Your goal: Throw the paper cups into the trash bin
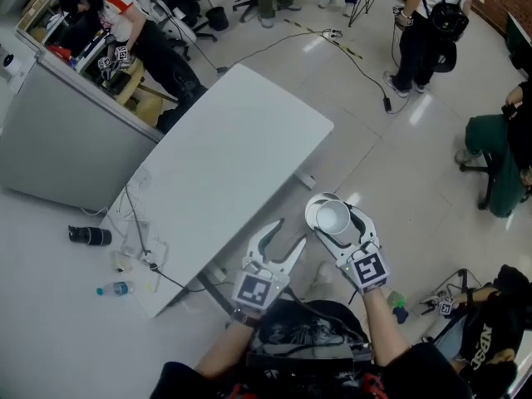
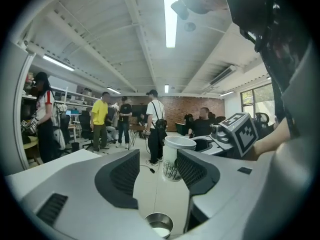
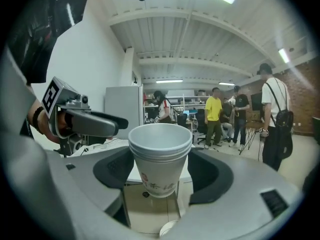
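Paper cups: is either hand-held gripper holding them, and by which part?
The right hand-held gripper holds the stacked paper cups by their sides, below the rims. The left hand-held gripper holds nothing.

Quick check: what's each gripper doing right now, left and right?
Left gripper: open, nothing between its jaws.
Right gripper: shut on the stacked paper cups, held upright.
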{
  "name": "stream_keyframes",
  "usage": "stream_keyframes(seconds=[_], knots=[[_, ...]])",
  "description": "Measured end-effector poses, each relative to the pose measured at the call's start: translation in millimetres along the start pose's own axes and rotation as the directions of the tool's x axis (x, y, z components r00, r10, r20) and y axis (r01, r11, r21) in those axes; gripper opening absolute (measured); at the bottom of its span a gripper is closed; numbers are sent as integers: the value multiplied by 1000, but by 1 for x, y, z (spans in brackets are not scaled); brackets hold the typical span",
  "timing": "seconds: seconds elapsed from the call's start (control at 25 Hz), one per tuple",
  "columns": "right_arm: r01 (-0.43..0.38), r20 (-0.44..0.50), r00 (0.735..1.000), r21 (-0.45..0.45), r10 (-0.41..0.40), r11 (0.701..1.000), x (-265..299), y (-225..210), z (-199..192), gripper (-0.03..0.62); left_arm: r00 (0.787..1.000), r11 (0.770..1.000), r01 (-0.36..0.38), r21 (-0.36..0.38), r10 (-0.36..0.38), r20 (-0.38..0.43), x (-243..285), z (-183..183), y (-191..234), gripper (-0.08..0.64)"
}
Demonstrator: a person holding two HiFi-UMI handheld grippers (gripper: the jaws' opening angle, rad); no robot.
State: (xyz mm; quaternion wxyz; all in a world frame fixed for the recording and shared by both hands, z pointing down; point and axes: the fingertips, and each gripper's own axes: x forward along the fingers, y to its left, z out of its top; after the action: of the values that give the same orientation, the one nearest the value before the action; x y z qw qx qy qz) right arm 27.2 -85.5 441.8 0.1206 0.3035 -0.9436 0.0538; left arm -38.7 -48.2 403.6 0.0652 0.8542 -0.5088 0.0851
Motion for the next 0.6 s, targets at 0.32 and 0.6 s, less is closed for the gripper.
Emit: stream_keyframes(seconds=[0.32,0.6], knots=[[113,-91,991,144,-101,983,52,-62,-123,342,960,987,153,-56,-161,-227,120,-119,0,221],[185,-169,976,289,-140,939,104,-85,-308,342,854,971,217,-103,-240,-462,167,-296,9,221]])
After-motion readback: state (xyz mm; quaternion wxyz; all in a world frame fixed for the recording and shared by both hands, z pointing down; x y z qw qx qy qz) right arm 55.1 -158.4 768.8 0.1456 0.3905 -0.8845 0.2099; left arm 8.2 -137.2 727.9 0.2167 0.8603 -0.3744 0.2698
